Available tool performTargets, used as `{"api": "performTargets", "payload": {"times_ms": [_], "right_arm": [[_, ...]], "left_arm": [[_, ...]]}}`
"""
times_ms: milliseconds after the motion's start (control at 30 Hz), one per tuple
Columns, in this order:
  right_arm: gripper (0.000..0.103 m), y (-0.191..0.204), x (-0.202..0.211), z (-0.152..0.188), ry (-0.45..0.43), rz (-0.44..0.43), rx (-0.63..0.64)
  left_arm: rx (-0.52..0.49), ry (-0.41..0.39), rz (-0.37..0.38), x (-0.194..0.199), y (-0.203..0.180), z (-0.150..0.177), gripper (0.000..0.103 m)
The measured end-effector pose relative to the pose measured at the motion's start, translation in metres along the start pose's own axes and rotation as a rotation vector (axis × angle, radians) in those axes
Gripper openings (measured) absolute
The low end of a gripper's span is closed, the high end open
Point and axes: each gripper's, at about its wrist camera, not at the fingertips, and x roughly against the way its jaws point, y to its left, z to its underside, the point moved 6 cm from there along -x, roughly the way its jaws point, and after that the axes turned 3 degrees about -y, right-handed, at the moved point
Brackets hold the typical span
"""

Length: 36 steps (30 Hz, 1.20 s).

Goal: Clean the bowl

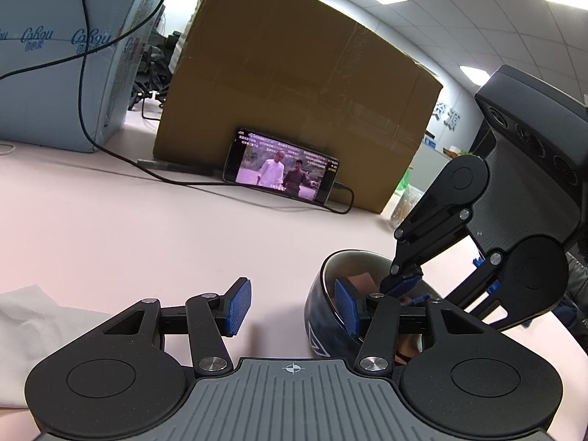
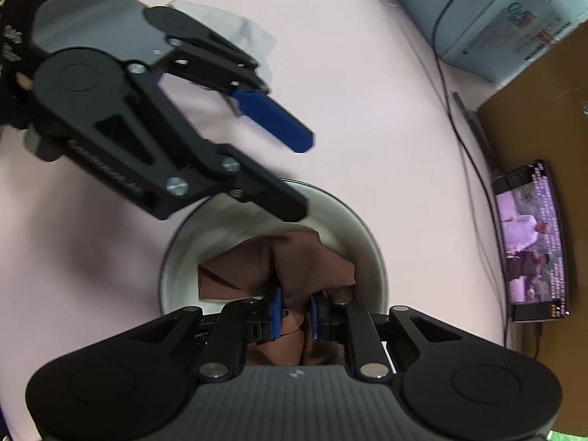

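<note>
Brown cloth [image 2: 294,257], pinched by right gripper [image 2: 296,316], sits low-centre inside dark white-lined bowl [image 2: 371,257]. Left gripper [image 1: 292,307], half open, straddles bowl wall without pinching it; best clamp before scrubbing.

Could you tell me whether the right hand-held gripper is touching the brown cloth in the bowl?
Touching. The right wrist view shows the right hand-held gripper with both blue pads pinched on a fold of the brown cloth inside the bowl.

Cloth [image 2: 290,257] inside bowl [image 2: 362,235] on table [image 1: 110,228]; phone [image 1: 281,171] against box [image 1: 294,92] behind.
</note>
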Motion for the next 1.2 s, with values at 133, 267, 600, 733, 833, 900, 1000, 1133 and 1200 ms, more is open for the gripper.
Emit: {"api": "performTargets", "payload": {"times_ms": [133, 267, 600, 733, 833, 900, 1000, 1133, 1200], "right_arm": [[0.017, 0.005, 0.003, -0.008, -0.066, -0.046, 0.028], [0.017, 0.004, 0.005, -0.008, -0.079, -0.049, 0.071], [0.017, 0.001, 0.021, 0.02, -0.05, -0.037, 0.06], [0.017, 0.012, 0.028, 0.023, -0.041, -0.082, 0.063], [0.017, 0.019, 0.031, 0.018, -0.066, -0.1, 0.082], [0.017, 0.021, 0.033, 0.014, -0.09, -0.103, 0.092], [0.017, 0.019, 0.035, 0.013, -0.104, -0.088, 0.112], [0.017, 0.012, 0.039, 0.021, -0.108, -0.066, 0.101], [0.017, 0.012, 0.043, 0.026, -0.103, -0.058, 0.09]], "left_arm": [[0.002, 0.011, 0.007, -0.001, 0.0, 0.001, 0.05], [0.006, 0.02, 0.015, -0.002, 0.0, 0.002, 0.05], [0.0, 0.02, 0.017, -0.001, -0.001, 0.002, 0.05], [-0.005, 0.018, 0.015, 0.0, -0.002, 0.002, 0.05], [-0.007, 0.017, 0.013, 0.001, -0.001, 0.001, 0.05], [-0.007, 0.017, 0.012, 0.001, -0.001, 0.001, 0.05], [0.0, 0.02, 0.015, 0.001, 0.0, 0.002, 0.05], [-0.004, 0.02, 0.013, 0.001, -0.001, 0.002, 0.05], [-0.007, 0.019, 0.011, 0.001, -0.002, 0.002, 0.05]]}}
